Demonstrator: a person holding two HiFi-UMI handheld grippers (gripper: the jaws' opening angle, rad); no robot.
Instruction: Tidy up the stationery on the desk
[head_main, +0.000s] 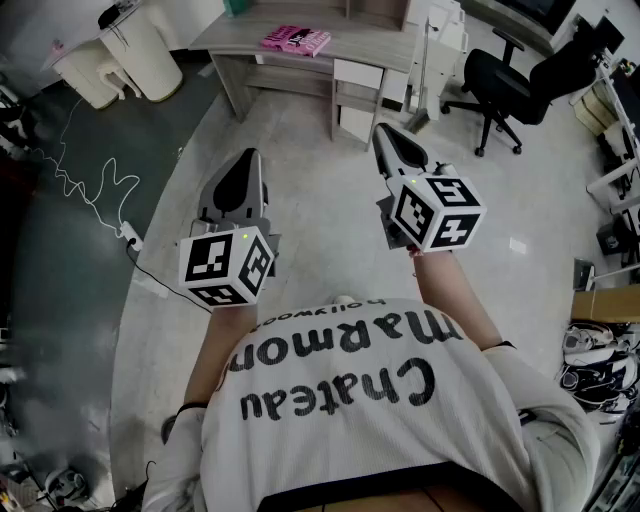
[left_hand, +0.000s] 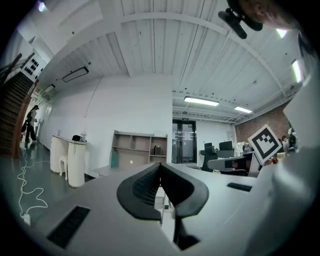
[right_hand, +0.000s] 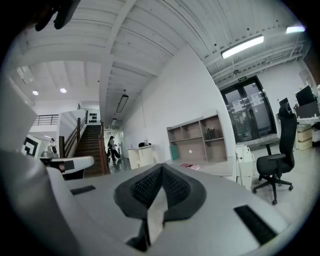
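Pale wood forms the desk (head_main: 232, 38), which stands at the far side of the room, well apart from the person. A flat pink item (head_main: 296, 40) lies on the desk top near its middle. It is the only piece of stationery that can be made out, and it is too small to tell whether it is a notebook or a packet.

**Gripper state**
- The left gripper (left_hand: 160, 167) is held level, with its jaws together and nothing between them.
- The right gripper (right_hand: 161, 167) is held level, with its jaws fully closed and nothing between them.

**Task status (judgement):** tidying has not begun. The desk must be approached first.

**Hazards from this position**
- A white cable (head_main: 90, 175) loops across the floor on the left and runs to a power strip (head_main: 130, 237) near the left gripper. A path that drifts left could catch a foot on it.
- A black office chair (head_main: 515, 80) stands to the right of the desk. A wide approach on that side could knock it.
- Both sets of jaws are together. If they reach the pink item without opening, they will push it instead of gripping it, perhaps off the desk edge.
- The pink item lies flat. A jaw that comes in too high could slide over it.
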